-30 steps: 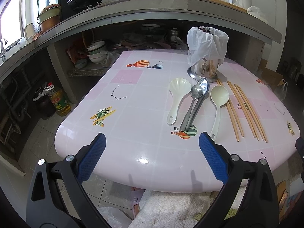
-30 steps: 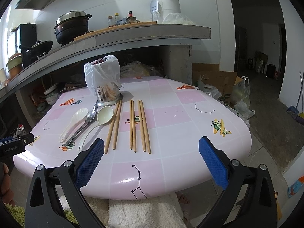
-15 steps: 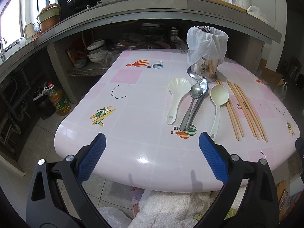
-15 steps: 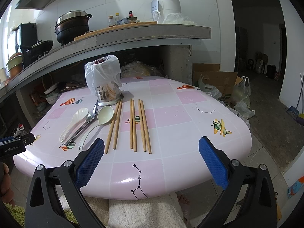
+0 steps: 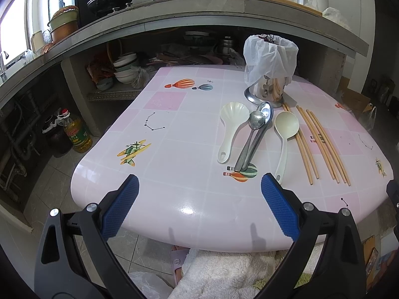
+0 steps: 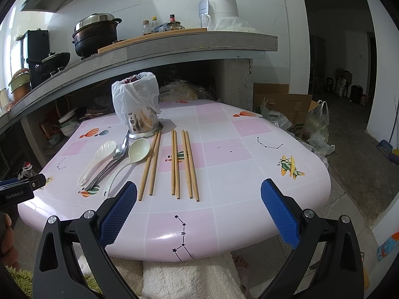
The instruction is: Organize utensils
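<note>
On the pink tiled bench (image 6: 224, 174), a metal utensil holder (image 6: 142, 122) draped with a white plastic bag (image 6: 134, 94) stands upright, and the loose utensils lie fanned out on the near side of it. Just in front of the holder, three pairs of wooden chopsticks (image 6: 174, 162) lie side by side; beside them rest a cream ladle (image 5: 285, 134), two metal spoons (image 5: 254, 137) crossed over one another, and a white rice paddle (image 5: 230, 127). You hold your left hand-held gripper (image 5: 199, 206) at the bench's near edge, well short of the holder, jaws spread wide and gripping nothing. Your right hand-held gripper (image 6: 199, 209) sits likewise at the near edge, fully parted and empty, the chopstick ends just beyond it.
</note>
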`<state>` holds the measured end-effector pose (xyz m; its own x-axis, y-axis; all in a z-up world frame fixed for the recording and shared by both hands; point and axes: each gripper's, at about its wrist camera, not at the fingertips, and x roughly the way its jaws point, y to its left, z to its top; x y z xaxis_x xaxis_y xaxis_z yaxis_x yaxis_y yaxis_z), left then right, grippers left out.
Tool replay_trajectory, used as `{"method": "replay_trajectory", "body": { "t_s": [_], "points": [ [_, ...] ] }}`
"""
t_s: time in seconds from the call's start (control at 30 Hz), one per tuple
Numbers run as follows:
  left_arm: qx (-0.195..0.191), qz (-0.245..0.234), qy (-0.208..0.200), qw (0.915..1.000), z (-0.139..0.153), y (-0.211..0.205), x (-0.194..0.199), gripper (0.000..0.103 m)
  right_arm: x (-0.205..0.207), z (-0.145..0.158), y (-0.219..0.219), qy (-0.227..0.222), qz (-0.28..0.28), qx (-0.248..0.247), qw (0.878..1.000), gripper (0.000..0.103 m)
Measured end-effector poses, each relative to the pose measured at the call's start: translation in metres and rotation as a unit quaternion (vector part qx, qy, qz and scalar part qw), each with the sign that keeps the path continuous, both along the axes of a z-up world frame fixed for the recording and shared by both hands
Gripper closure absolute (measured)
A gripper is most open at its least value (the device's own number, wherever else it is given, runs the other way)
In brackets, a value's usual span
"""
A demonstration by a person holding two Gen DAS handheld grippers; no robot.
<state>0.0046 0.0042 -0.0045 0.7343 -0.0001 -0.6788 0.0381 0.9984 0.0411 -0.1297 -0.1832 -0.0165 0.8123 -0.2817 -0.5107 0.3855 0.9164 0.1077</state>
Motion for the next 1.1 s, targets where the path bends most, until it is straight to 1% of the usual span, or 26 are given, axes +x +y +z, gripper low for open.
{"method": "replay_trajectory", "body": {
  "t_s": [1.1],
  "points": [
    [0.000, -0.002, 0.002, 1.0000, -0.0019, -0.0018, -0.0007, 0.008, 0.0045, -0.0017, 0.0006, 0.005, 0.005, -0.005, 1.000, 0.006]
  ]
}}
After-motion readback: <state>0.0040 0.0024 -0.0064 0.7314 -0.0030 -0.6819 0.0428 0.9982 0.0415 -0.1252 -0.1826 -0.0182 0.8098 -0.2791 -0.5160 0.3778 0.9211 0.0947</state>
